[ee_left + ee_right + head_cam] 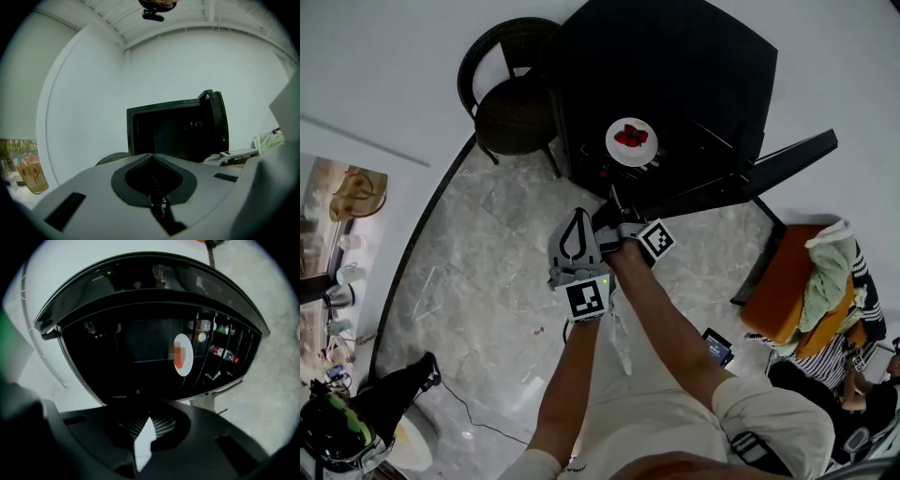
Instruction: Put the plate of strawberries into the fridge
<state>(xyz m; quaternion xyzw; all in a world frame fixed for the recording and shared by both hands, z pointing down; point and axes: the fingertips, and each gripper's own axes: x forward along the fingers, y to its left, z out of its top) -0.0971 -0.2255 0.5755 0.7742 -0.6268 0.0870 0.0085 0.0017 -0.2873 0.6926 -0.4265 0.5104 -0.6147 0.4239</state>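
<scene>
A white plate of strawberries (631, 141) rests on a shelf inside the black fridge (675, 66), whose door (769, 169) stands open to the right. In the right gripper view the plate (183, 354) sits deep in the dark interior, beside the door racks. Both grippers hang in front of the fridge, well short of the plate. My left gripper (578, 216) is shut and holds nothing; in its own view its jaws (151, 157) meet, aimed at the fridge (176, 131). My right gripper (615, 208) is shut and empty too (149, 418).
A dark wicker chair (511, 103) stands left of the fridge. Small bottles (224, 354) sit in the door racks. To the right is an orange seat (792, 281) piled with clothes, and a person sits at the lower right. The floor is grey marble (487, 253).
</scene>
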